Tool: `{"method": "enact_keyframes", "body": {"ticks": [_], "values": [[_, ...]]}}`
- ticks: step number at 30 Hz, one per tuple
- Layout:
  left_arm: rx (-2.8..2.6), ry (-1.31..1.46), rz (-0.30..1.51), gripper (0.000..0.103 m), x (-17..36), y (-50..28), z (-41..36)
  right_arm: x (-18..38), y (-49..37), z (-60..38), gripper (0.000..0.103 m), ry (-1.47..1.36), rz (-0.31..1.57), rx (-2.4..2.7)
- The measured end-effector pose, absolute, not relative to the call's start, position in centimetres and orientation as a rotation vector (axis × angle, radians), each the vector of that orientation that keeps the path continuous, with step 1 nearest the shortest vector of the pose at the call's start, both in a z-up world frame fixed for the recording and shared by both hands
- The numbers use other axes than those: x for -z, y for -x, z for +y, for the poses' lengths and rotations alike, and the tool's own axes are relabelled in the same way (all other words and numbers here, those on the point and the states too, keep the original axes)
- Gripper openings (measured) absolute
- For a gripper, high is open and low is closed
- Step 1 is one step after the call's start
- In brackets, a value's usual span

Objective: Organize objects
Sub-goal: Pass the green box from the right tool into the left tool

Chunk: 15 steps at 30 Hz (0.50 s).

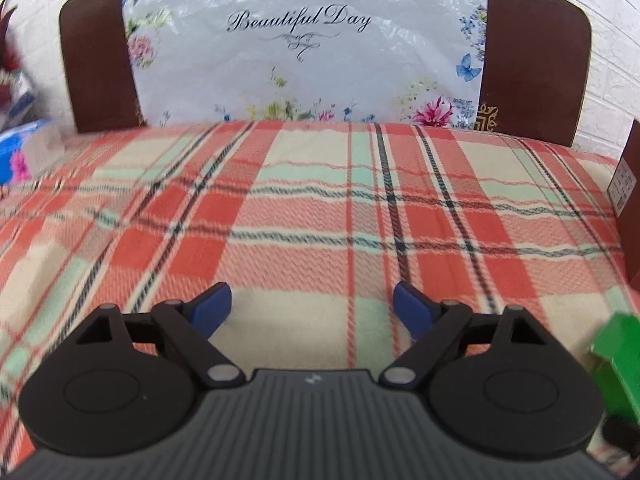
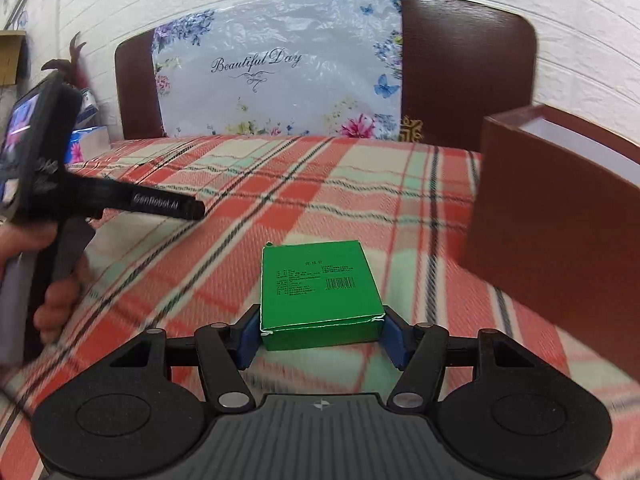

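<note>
A flat green box (image 2: 318, 288) with a printed label and barcode sits between the blue pads of my right gripper (image 2: 318, 338), which is shut on its near end, over the plaid blanket (image 2: 360, 200). An open brown box (image 2: 560, 216) with a white inside stands to its right. My left gripper (image 1: 312, 308) is open and empty above the blanket (image 1: 320, 208). The green box shows at the left wrist view's lower right edge (image 1: 618, 356). The left gripper's body and the hand holding it show at the left of the right wrist view (image 2: 44, 184).
A brown headboard (image 1: 96, 64) with a floral "Beautiful Day" plastic cover (image 1: 304, 52) stands behind the bed against a white brick wall. Blue tissue packs (image 1: 20, 152) lie at the far left. The brown box's edge (image 1: 632, 200) is at the right.
</note>
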<state>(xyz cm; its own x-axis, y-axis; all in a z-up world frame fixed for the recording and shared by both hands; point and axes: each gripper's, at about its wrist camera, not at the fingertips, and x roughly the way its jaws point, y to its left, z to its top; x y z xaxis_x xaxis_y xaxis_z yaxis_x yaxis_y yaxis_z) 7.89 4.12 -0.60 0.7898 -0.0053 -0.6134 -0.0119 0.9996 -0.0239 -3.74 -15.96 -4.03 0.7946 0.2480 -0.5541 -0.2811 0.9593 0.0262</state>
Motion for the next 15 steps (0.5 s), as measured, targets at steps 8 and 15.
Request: {"method": "enact_keyframes", "body": {"ticks": [8, 15], "values": [[0.373, 0.269, 0.791, 0.081, -2.7, -3.2, -1.1, 4.2, 5.9, -19.9, 0.059, -0.198, 0.606, -0.277], [0.534, 0.34, 0.95, 0.052, -1.3, -1.8, -5.8, 4.1, 7.4, -21.1, 0.059, -0.294, 0.565, -0.311]]}}
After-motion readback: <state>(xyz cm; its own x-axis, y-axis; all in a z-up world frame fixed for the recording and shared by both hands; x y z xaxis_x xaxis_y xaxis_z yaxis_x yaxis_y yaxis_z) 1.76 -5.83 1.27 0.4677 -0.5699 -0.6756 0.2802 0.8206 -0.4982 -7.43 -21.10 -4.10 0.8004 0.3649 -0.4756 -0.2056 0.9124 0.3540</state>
